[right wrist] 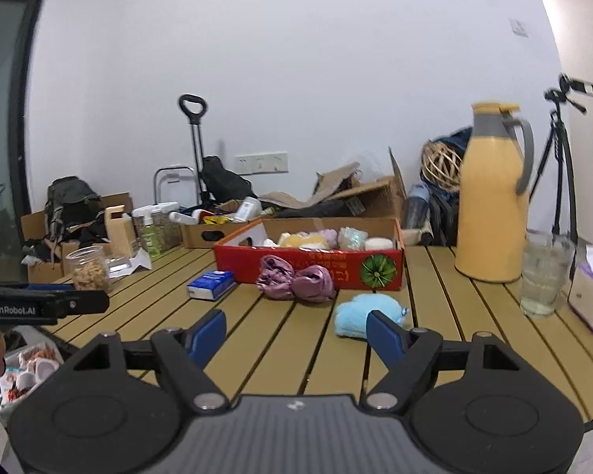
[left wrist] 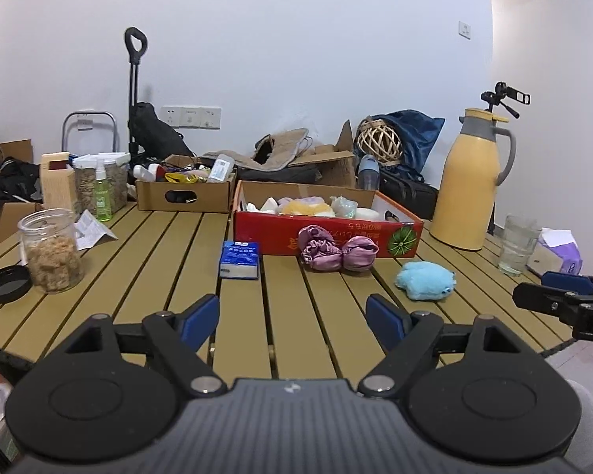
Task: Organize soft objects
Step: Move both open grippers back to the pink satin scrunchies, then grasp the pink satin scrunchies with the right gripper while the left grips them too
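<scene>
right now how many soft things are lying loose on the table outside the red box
3: two purple satin pieces side by side against the red box's front wall, and a blue plush apart to their right. More soft items sit inside the box; others may be hidden.

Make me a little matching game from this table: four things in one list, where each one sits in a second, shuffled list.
Things
1. blue plush
2. purple satin bundle
3. tissue pack
4. yellow jug

Places
A. touching the red box's front wall
B. standing right of the box, behind the glass
C. lying left of the box's front
D. alone on the slats nearest the right gripper

Pairs: 1-D, 2-A, 3-C, 4-B
</scene>
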`<state>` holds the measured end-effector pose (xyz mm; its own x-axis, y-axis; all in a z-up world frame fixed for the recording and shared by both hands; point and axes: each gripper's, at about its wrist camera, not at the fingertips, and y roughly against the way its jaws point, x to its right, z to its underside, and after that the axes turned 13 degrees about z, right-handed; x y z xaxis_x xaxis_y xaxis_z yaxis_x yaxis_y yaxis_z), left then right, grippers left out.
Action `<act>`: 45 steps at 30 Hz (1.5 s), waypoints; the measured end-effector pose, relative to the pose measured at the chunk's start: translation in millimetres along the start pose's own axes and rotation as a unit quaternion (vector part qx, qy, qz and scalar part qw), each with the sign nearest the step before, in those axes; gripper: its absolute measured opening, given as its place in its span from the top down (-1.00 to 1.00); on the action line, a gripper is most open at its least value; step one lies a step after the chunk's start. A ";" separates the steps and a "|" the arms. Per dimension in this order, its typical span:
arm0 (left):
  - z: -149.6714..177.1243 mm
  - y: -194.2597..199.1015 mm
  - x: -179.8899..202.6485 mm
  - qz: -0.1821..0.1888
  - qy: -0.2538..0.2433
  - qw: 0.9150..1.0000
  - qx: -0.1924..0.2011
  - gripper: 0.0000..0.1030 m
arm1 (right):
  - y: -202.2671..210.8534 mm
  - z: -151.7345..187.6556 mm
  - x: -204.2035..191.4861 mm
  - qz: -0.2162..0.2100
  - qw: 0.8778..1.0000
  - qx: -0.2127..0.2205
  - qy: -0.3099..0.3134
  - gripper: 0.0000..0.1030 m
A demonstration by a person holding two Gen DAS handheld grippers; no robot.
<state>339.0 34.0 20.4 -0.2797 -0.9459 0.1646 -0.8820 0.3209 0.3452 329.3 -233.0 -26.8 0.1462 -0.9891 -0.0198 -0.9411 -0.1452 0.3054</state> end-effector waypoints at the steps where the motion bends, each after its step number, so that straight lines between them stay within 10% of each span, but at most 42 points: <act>1: -2.0 -7.2 -1.5 0.005 -0.002 1.000 -0.001 -0.58 | -8.2 -0.7 2.1 0.000 1.000 -0.005 -0.005 -0.45; 8: -28.2 -123.7 -26.1 0.064 0.019 0.996 -0.055 0.03 | -94.4 -27.5 4.1 0.004 0.999 -0.027 -0.030 -0.10; 19: -41.7 -261.0 -57.5 0.046 0.006 0.994 -0.097 0.03 | -273.1 -48.8 -31.0 0.007 0.992 -0.125 0.026 0.26; 20: -40.3 -266.3 -62.0 0.062 0.018 0.993 -0.099 0.28 | -282.3 -46.3 -30.5 0.004 0.991 -0.131 0.019 0.42; 21: -39.2 -269.1 -66.4 0.083 0.031 0.991 -0.099 0.64 | -288.4 -43.2 -28.3 -0.006 0.991 -0.133 0.003 0.52; 24: -37.7 -269.3 -71.6 0.098 0.050 0.989 -0.098 0.86 | -297.3 -34.8 -22.0 -0.028 0.989 -0.139 -0.034 0.71; 36: -39.7 -252.0 -55.3 0.093 0.025 0.992 -0.087 0.92 | -282.6 -35.9 -18.2 -0.032 0.991 -0.126 -0.030 0.85; 45: -38.3 -141.2 6.0 0.107 -0.005 0.994 -0.027 0.92 | -170.0 -34.6 -7.3 -0.047 0.995 -0.086 -0.033 0.86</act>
<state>476.4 -15.2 8.0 -0.4634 -0.8558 0.2300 -0.7797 0.5171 0.3529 498.7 -200.2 -45.6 0.2053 -0.9717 -0.1170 -0.8577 -0.2362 0.4567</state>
